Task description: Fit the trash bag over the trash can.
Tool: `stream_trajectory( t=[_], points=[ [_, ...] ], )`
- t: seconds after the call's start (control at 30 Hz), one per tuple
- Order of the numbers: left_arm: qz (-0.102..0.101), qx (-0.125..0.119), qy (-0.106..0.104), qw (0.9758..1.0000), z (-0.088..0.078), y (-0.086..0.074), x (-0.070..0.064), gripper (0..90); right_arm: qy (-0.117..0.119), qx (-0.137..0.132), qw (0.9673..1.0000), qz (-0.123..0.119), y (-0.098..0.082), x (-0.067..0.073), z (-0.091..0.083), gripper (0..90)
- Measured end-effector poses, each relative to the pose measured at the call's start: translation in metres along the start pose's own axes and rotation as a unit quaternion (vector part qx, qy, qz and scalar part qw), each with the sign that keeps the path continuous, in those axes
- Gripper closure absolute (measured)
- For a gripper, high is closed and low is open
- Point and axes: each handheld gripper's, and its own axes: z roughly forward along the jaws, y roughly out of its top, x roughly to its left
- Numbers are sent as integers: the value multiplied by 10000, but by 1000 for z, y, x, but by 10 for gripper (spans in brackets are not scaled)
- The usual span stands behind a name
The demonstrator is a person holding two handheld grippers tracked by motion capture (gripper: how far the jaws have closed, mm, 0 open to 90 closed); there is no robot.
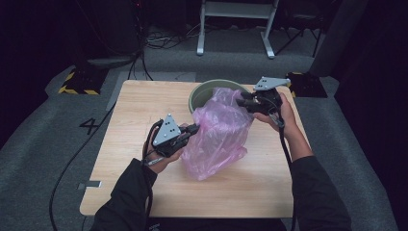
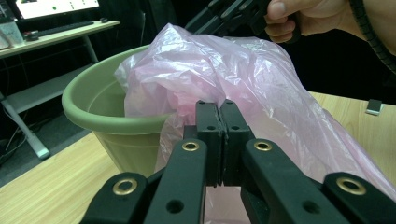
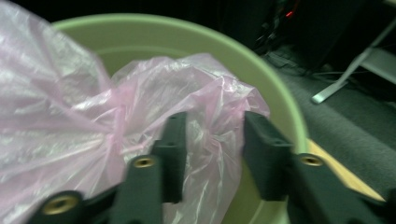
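Currently left gripper point(image 2: 222, 109) pinched shut on pink bag's point(image 1: 219, 134) near edge; right gripper point(image 3: 212, 140) part open, film bunched between jaws over green bucket's point(image 1: 202, 91) rim, bag draped against bucket

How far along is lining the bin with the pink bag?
Done: the pink bag is at the green bin, part of it draped over the rim. In hand: the left tongs are shut on a fold of the bag; the right tongs stand open around the film at the bin's mouth. Left: most of the bag lies outside on the table; it isn't spread inside the bin.
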Motion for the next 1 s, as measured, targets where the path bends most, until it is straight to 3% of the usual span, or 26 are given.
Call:
stream_trajectory(
  t=[0.07,0.13,0.2,0.23,0.27,0.33,0.37,0.4,0.43,0.53,0.57,0.63,0.73,0.83,0.87,0.93,0.97,1.0],
  points=[
    [2,-13,-2,10000,0,0,0,888,192,169,9995,-163,2,3,3,747],
    [23,-2,-11,10000,1,0,-1,889,291,508,9979,-286,6,5,7,741],
    [23,-3,-20,10000,2,1,-2,889,439,633,9967,-269,8,6,9,653],
    [23,-3,-20,10000,2,1,-2,889,439,633,9967,-269,8,6,9,653],
    [25,-4,-12,10000,2,1,-2,889,511,742,9955,-299,9,8,12,503],
    [29,4,1,10000,2,1,-2,889,488,777,9953,-322,9,9,12,450],
    [21,3,4,10000,2,1,-2,889,250,705,9967,-319,8,12,12,381],
    [21,3,4,10000,2,1,-2,890,250,705,9967,-319,8,12,12,381],
    [17,13,-3,10000,1,1,-2,890,153,473,9986,-170,7,12,7,332],
    [35,16,5,10000,1,1,-2,890,87,279,9996,-57,7,12,2,287],
    [34,21,9,10000,1,1,-2,892,163,33,9999,-42,7,15,-6,249],
    [38,33,8,10000,1,1,-2,892,190,-44,9998,-66,7,17,-10,247],
    [30,52,11,10000,1,1,-3,894,-106,-240,9996,-124,6,23,-27,225],
    [41,55,17,10000,1,1,-3,894,-140,-373,9992,-99,3,23,-36,225],
    [36,64,26,10000,1,1,-3,894,-235,-491,9984,-159,0,24,-47,251],
    [25,59,32,10000,1,1,-3,895,-146,-575,9981,-142,-2,24,-51,263],
    [29,62,34,10000,1,1,-3,894,192,-789,9965,-215,-10,31,-62,263],
    [30,64,26,10000,2,1,-3,894,270,-810,9959,-301,-12,34,-64,263]
  ],
)
